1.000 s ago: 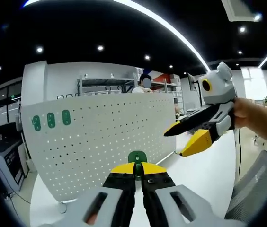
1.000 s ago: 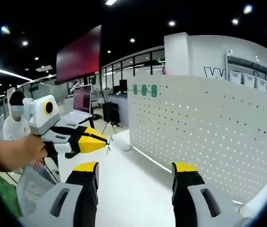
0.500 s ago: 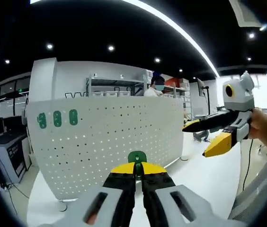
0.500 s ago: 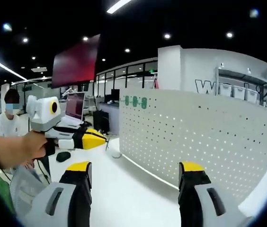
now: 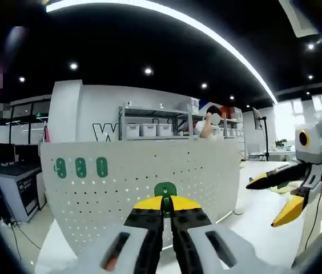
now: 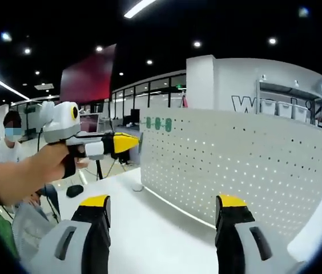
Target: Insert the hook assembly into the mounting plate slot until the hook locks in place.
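Spanning the room overhead is a dark ceiling (image 5: pixel 149 45) with round spotlights and one long curved light strip (image 5: pixel 206 28); below it stand a white wall with partial lettering and shelving (image 5: pixel 155 123) holding pale bins. A red panel (image 6: pixel 89 71) hangs at upper left in the right gripper view. The white counter (image 6: pixel 155 228) carries an upright, curved white pegboard — the mounting plate (image 5: pixel 144 177) — with three green hooks (image 5: pixel 81 167) seated in a row near its upper left corner. A person (image 6: pixel 12 142) sits behind the counter's far side. The left tool (image 5: pixel 165 205) has its yellow-tipped jaws closed on the green hook assembly (image 5: pixel 165 190), held up in front of the plate and apart from it. The right tool (image 6: pixel 164 208) — jaws spread wide, nothing between them — faces the plate. A small dark object (image 6: pixel 74 190) lies on the counter; its identity cannot be told.
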Demonstrator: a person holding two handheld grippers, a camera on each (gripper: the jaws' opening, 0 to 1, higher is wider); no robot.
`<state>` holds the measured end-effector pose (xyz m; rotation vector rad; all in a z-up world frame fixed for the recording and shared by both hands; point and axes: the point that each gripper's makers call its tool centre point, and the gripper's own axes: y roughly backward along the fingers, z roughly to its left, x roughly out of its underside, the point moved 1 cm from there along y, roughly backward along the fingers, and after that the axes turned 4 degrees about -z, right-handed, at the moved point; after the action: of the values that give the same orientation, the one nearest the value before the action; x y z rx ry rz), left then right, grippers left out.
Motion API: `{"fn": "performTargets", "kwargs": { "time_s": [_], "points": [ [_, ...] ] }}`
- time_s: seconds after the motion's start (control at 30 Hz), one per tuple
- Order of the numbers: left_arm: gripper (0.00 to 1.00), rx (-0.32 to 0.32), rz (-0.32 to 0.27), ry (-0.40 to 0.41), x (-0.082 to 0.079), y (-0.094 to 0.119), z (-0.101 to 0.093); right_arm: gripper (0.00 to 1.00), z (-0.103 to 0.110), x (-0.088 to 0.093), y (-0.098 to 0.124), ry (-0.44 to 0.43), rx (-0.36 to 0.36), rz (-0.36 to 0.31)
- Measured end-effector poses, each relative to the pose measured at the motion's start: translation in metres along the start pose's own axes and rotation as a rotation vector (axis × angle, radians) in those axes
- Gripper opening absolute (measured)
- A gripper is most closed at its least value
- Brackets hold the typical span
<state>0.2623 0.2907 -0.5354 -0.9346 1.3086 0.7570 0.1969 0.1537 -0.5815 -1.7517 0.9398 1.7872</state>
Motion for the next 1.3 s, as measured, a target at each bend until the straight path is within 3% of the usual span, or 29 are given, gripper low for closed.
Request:
{"fn": "performTargets", "kwargs": {
  "time_s": [0.33,0.63,0.87,1.03,1.3],
  "points": [
    [0.03,-0.089,-0.079,-0.022,-0.032,-0.035,0.03,0.77,-0.011,0.0,0.003,-0.008,0.018,0.003],
    [0.03,-0.146,-0.11,-0.043,-0.042,-0.063,0.042,0.77,-0.016,0.002,0.004,-0.015,0.03,0.006],
    [0.03,-0.216,-0.12,-0.062,-0.035,-0.08,0.049,0.77,-0.02,0.005,0.004,-0.019,0.036,0.016],
    [0.03,-0.243,-0.11,-0.069,-0.022,-0.094,0.047,0.77,-0.026,0.008,0.004,-0.026,0.045,0.021],
    [0.03,-0.274,-0.106,-0.059,-0.016,-0.108,0.054,0.77,-0.033,0.012,0.005,-0.036,0.056,0.028]
  ]
}}
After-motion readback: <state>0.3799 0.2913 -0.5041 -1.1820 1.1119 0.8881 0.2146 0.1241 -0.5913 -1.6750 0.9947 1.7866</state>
